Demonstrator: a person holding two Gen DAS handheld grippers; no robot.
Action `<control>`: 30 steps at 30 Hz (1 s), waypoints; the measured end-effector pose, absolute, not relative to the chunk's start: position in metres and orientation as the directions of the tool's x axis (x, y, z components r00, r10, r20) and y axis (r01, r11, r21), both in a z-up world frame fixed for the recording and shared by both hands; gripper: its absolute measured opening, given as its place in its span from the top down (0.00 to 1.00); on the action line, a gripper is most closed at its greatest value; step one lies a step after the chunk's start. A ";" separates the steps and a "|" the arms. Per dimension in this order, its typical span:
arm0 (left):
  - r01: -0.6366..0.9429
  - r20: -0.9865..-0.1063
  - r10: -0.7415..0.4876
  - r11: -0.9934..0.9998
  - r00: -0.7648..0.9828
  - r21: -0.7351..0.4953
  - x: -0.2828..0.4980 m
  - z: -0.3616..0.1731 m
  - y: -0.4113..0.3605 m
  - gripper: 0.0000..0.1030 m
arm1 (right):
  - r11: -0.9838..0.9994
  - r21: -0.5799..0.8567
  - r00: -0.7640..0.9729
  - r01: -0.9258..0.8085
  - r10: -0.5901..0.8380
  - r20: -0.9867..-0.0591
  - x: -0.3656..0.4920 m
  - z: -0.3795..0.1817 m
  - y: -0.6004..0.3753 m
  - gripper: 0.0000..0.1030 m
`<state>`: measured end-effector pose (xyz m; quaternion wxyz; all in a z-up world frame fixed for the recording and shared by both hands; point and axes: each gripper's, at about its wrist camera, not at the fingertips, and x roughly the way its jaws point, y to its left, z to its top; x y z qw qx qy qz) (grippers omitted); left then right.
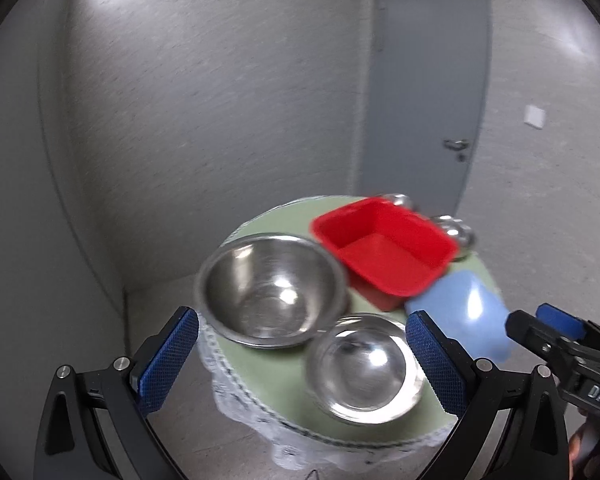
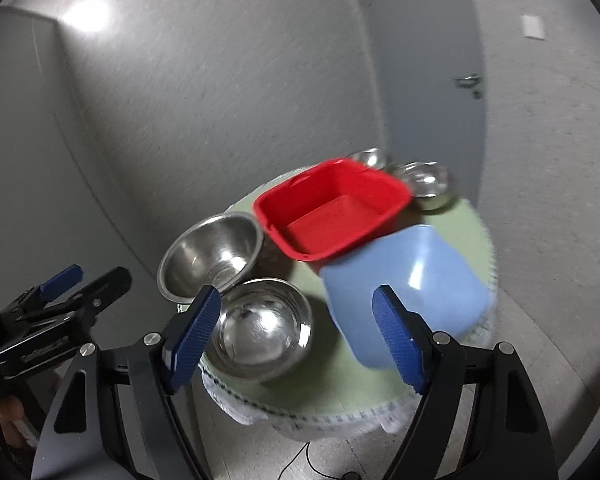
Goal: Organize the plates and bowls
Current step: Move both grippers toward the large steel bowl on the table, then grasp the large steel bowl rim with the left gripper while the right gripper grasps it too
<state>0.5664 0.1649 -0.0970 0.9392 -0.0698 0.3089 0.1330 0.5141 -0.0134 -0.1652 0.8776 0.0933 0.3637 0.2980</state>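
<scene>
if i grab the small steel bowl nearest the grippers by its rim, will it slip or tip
The small steel bowl looks polished and shiny, so its rim may well slip between the pads. It seems thin-walled, so probably light and stiff. Its rounded underside suggests it could rock or slide on the green table if pushed rather than lifted.

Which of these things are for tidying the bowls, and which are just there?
For the job:
big steel bowl
small steel bowl
two little steel bowls at the back
red tub
blue tub

Just there:
table
lace cloth
door
</scene>
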 end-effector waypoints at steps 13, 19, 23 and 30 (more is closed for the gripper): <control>-0.335 -0.716 0.202 0.941 0.668 -0.047 0.686 -0.163 0.284 0.01 | 0.833 0.324 0.450 -0.448 0.523 -0.723 0.595 -0.213 0.118 0.21; -0.264 -0.762 0.159 0.964 0.628 -0.016 0.739 -0.186 0.334 0.01 | 0.890 0.285 0.423 -0.357 0.426 -0.800 0.621 -0.239 0.166 0.21; -0.218 -0.792 0.112 0.976 0.600 -0.027 0.765 -0.204 0.360 0.01 | 0.916 0.255 0.401 -0.310 0.369 -0.838 0.629 -0.252 0.185 0.21; -0.151 -0.844 0.024 0.986 0.536 -0.067 0.803 -0.243 0.386 0.14 | 0.937 0.246 0.356 -0.249 0.325 -0.876 0.643 -0.270 0.197 0.24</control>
